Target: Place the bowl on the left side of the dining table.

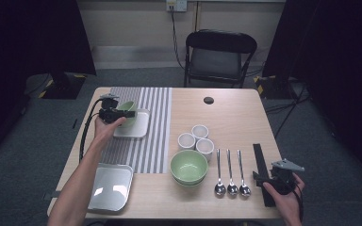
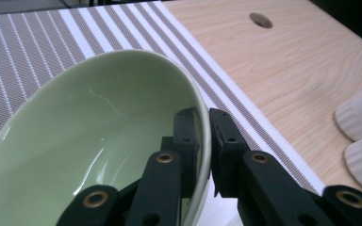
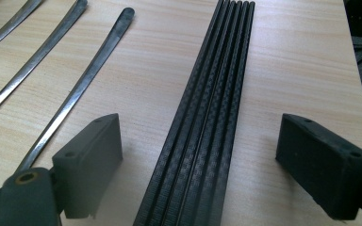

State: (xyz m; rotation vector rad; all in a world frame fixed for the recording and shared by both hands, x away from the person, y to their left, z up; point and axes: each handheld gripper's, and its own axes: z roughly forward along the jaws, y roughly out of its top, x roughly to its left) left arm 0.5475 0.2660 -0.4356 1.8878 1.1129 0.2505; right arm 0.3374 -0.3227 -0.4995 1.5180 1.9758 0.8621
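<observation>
- Nearest the person, at the table's right front corner, the right gripper (image 1: 264,181) rests low over the wood with its jaws spread wide and nothing pinched between them.
- In the right gripper view, those spread jaws straddle the near end of a bundle of black chopsticks (image 3: 202,117), which lies flat on the table and runs away from the camera. The pads stand clear of it on both sides.
- Just to the left of the chopsticks lie three spoons (image 1: 231,174) side by side, bowls toward the person, handles pointing away.
- Left of the spoons stands a large green bowl (image 1: 189,166), and just behind it three small white cups (image 1: 196,138) huddle together.
- At the table's left front corner sits a grey square tray (image 1: 110,186), with nothing on it.
- Farther off, on the striped mat (image 1: 153,127), the left gripper (image 1: 131,114) pinches a small green bowl (image 2: 89,136) by its rim: one jaw inside the bowl, the other outside, pressed close with the wall between them.
- That bowl is tilted in the grip and sits at the far left edge of a second grey tray (image 1: 136,126) on the mat; whether it touches the tray I cannot tell.
- Beyond the table stands a dark folding chair (image 1: 220,56).
</observation>
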